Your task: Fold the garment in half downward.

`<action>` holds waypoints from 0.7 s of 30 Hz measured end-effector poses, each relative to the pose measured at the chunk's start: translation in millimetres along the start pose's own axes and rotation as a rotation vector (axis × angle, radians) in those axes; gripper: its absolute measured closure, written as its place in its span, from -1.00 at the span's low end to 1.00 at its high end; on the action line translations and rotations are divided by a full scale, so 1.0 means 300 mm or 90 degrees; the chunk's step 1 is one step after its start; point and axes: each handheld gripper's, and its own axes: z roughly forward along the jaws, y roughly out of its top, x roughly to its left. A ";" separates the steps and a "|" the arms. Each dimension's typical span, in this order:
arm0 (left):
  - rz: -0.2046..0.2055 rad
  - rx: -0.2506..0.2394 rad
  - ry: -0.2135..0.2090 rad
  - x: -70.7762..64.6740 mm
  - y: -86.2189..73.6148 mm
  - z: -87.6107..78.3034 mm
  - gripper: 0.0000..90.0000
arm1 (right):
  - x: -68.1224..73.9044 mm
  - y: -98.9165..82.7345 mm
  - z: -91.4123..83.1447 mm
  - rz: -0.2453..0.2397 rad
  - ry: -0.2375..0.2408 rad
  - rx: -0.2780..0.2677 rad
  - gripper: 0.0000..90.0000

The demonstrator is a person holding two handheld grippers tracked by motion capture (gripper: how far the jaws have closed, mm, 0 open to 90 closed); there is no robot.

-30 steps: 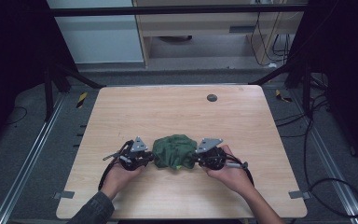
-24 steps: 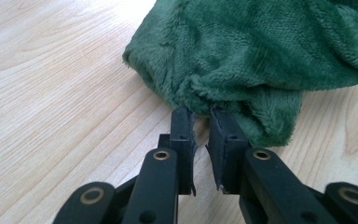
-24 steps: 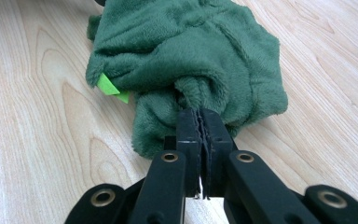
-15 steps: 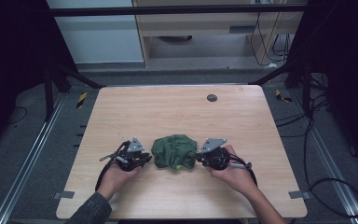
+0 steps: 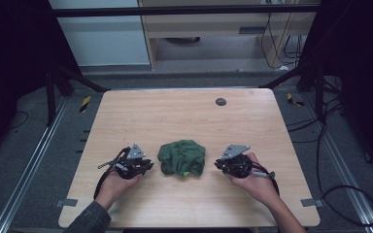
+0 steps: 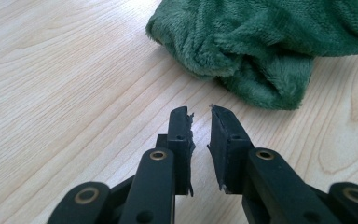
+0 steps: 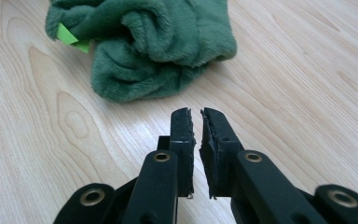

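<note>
- Two grippers seen from the high view, flanking a bunched green cloth near the front middle of the desk; left gripper just beside the cloth's left edge, right gripper a little further off on the other side, neither touching it
- Also from the high view: small dark round mark far back on the desk, well apart from the work; cloth crumpled into a rounded heap, not spread
- From the left gripper view: jaws drawn narrow with only a slim gap, nothing between them, tips low over bare wood; cloth lying just ahead and to the right, folds thick and plush
- From the right gripper view: jaws nearly together, empty; cloth ahead and to the left, with a bright green tag poking out of a fold
- Judged step: between grasps, cloth let go and both grippers standing off
- Judged next move: jaws to open first, then an approach to an outer edge or corner on each side; pinching a single layer likely tricky, given how deeply folded the heap looks
</note>
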 end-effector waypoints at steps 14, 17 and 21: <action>-0.011 -0.001 0.025 0.024 -0.012 -0.028 0.41 | -0.037 -0.016 -0.029 0.025 -0.030 0.000 0.35; -0.029 -0.003 0.037 0.042 -0.010 -0.028 -0.16 | -0.062 -0.021 -0.028 0.065 -0.054 0.009 -0.12; -0.050 0.003 0.048 0.066 -0.010 -0.025 -0.54 | -0.093 -0.036 -0.023 0.101 -0.087 0.017 -0.53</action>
